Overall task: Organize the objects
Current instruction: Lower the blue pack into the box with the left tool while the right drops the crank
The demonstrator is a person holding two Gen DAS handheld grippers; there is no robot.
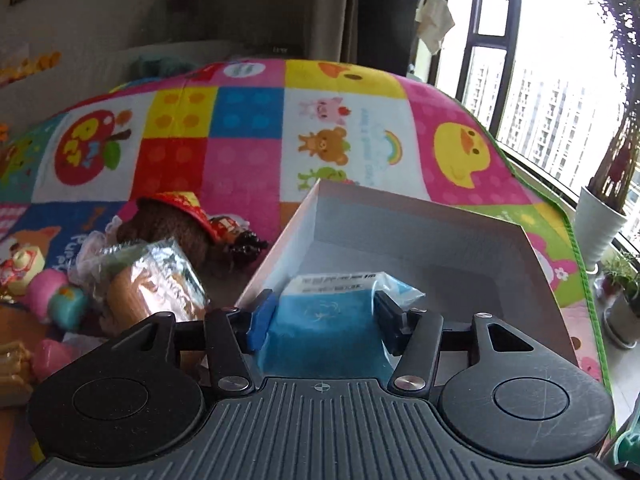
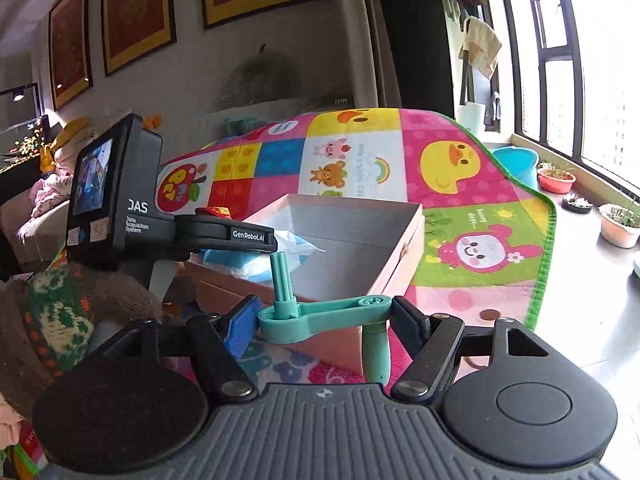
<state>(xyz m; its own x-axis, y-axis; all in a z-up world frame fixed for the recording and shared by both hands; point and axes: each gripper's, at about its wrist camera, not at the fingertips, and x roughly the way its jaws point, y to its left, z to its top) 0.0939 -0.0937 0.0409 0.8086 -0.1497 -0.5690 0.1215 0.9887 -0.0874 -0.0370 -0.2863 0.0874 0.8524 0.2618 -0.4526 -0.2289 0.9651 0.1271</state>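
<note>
Two claws loaded: left gripper (image 1: 324,316) clamps blue packet (image 1: 324,336), box (image 1: 460,240) just ahead; right gripper (image 2: 326,320) clamps teal crank (image 2: 320,316); lower before releasing

play mat (image 1: 248,160) w/ open box (image 1: 420,236), plush toy (image 1: 172,224).

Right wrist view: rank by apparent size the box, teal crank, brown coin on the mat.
1. box, largest
2. teal crank, held between the right gripper jaws; nearness to the camera inflates it
3. brown coin, smallest
</note>
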